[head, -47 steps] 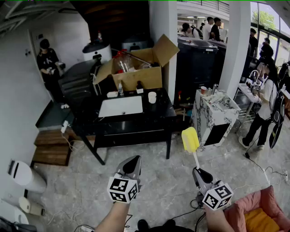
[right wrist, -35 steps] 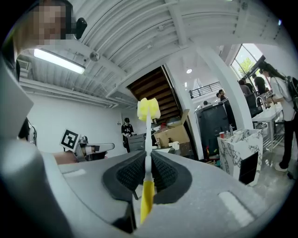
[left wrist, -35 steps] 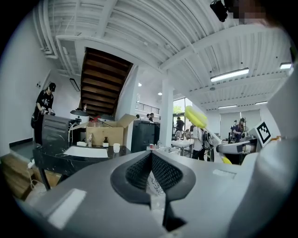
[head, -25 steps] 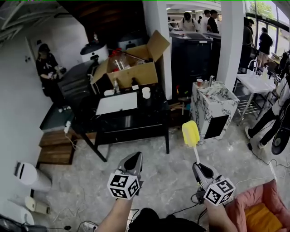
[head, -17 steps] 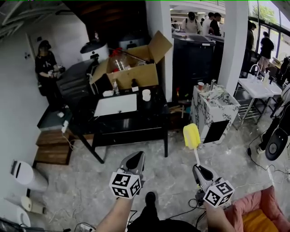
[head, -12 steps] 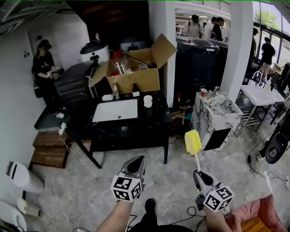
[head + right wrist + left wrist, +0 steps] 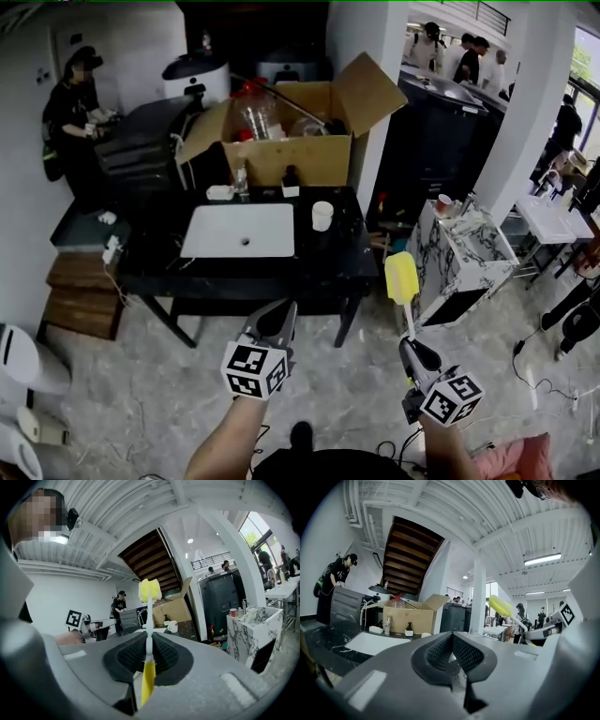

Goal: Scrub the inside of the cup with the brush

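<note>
Head view: the counter (image 7: 281, 272) looks bigger and closer than it did a moment ago, so the person has walked up to it. The scrubbing has not begun, I think, but the cup (image 7: 322, 216) is nearly in reach. It stands on the counter at 3 o'clock from the sink (image 7: 239, 230), with the box (image 7: 300, 155) behind it at 12 o'clock. The left gripper (image 7: 279, 314) is low, at 6 o'clock from the cup and well apart from it. The right gripper (image 7: 411, 345) is at 3 o'clock from the left one. It holds the brush (image 7: 401, 278) straight up, as it did before, with the yellow head at 12 o'clock.

Left gripper view: the jaws of the left gripper (image 7: 452, 637) are pressed fully together and hold nothing. A bit of the cup (image 7: 425, 634) peeps over them at 11 o'clock. The brush (image 7: 500, 605) shows at 2 o'clock.

Right gripper view: the jaws of the right gripper (image 7: 149, 644) are squeezed tight on the thin stem of the brush (image 7: 149, 590). The cup (image 7: 172, 626) is far off at 1 o'clock.

Count: one white cup on the counter, one brush, two grippers, one box, one sink
</note>
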Demonstrator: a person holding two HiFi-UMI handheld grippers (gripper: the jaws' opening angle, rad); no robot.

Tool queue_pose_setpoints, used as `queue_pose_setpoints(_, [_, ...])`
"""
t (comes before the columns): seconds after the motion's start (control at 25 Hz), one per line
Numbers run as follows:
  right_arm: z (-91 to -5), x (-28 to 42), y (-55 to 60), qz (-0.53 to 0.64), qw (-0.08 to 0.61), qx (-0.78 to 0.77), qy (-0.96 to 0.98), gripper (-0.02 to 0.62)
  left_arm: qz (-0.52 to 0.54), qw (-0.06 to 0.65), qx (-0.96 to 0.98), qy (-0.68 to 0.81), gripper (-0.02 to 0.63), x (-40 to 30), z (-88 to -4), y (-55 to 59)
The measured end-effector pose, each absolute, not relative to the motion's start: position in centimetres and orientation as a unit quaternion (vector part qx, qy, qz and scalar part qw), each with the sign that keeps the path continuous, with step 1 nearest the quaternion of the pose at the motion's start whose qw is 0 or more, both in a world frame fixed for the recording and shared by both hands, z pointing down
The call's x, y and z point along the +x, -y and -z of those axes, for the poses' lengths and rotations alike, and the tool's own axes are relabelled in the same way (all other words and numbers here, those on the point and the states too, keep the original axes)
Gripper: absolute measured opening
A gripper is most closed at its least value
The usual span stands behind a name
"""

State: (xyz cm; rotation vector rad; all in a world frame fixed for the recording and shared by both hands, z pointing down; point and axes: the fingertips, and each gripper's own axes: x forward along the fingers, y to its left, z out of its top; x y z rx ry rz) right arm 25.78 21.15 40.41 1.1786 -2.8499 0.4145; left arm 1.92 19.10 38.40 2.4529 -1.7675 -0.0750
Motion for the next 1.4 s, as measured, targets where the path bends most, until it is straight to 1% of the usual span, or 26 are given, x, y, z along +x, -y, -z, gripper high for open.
queue_pose_setpoints(0.24, [-40.1, 21.8, -16.2, -0.139, 0.016, 0.363, 0.921, 0.035, 0.022, 0.073, 0.806, 0.587, 0.018, -1.5, -38.6, -14.5])
queue_pose_setpoints(0.64, [-40.3, 18.8, -7.2, -0.156, -0.012, 0.337, 0.928, 0.035, -0.008, 0.088, 0.812, 0.577, 0.018, -1.9, -40.3, -6.7])
queue_pose_setpoints(0.88, [-41.3, 18.5, 1.1, -0.166, -0.011, 0.318, 0.934, 0.035, -0.028, 0.097, 0.807, 0.582, 0.020, -1.6, -41.7, 0.5])
queue_pose_setpoints(1.0, [-41.5, 18.6, 6.0, -0.165, -0.006, 0.306, 0.938, 0.035, -0.035, 0.113, 0.793, 0.598, 0.020, -1.6, -42.5, 4.6])
queue_pose_setpoints(1.16, [-41.7, 18.9, 12.1, -0.191, -0.015, 0.292, 0.937, 0.035, -0.039, 0.120, 0.779, 0.614, 0.020, -1.4, -42.5, 8.6])
queue_pose_setpoints(1.28, [-41.9, 18.4, 15.0, -0.201, -0.019, 0.281, 0.938, 0.035, -0.048, 0.122, 0.773, 0.620, 0.020, -1.8, -42.6, 10.6])
queue_pose_setpoints(1.4, [-42.5, 17.7, 16.6, -0.207, -0.010, 0.273, 0.939, 0.035, -0.050, 0.124, 0.775, 0.617, 0.020, -1.8, -42.8, 12.5])
